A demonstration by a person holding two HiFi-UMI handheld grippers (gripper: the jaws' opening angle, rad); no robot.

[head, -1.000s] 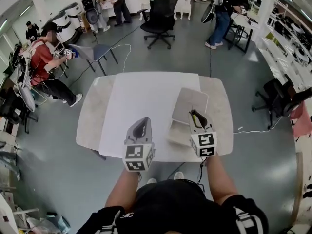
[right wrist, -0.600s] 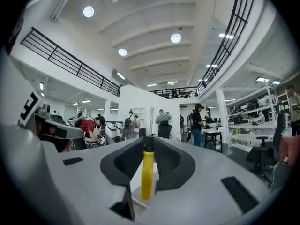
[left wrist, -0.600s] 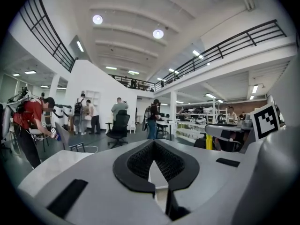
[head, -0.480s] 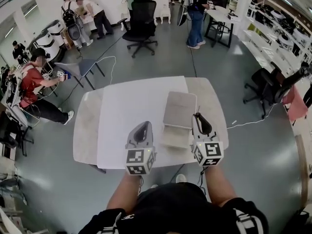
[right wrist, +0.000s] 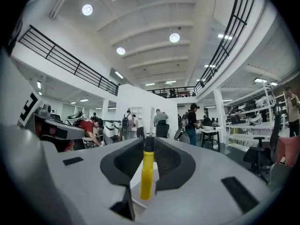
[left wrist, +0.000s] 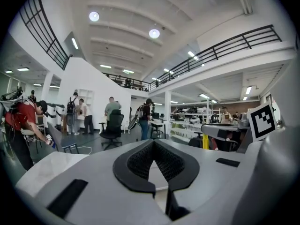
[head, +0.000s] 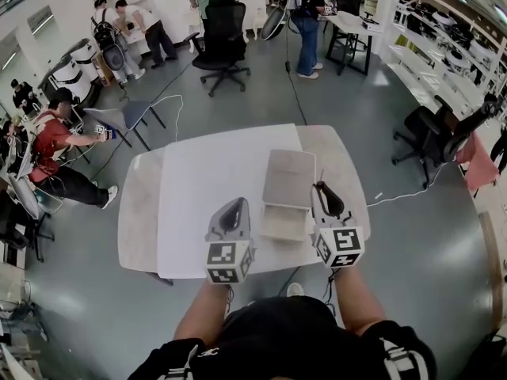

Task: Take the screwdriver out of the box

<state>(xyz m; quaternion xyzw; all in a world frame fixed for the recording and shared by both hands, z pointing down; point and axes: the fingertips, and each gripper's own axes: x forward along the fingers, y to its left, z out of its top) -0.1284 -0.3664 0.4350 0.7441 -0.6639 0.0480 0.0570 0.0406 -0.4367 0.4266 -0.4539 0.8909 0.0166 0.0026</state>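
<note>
- Screwdriver gripped in the right gripper, jaws clamped on the yellow handle, with the black collar and bare metal shaft poking out past the tips.
- Out of the box already, held just off the box's right side, over the table towards its near right corner.
- Nothing in the left gripper: jaws closed tip to tip, leaving only a diamond-shaped gap lower down between the black pads, white surface showing through.
- Both grippers over the table's near edge, the left one just left of the box and the right one just right of it, pointing away from the person.
- Box open close to the near edge, right of centre, with the lid on the far side and the shallow tray on the person's side; contents too small to make out.
- Big white sheet spread from the far edge to the near edge, box at its right border, beige tabletop bare at the left and right ends.
- Beyond the far edge, a black office chair and several people standing by desks.
- Off the table's left end, a seated person in a red top, well apart from the action.
</note>
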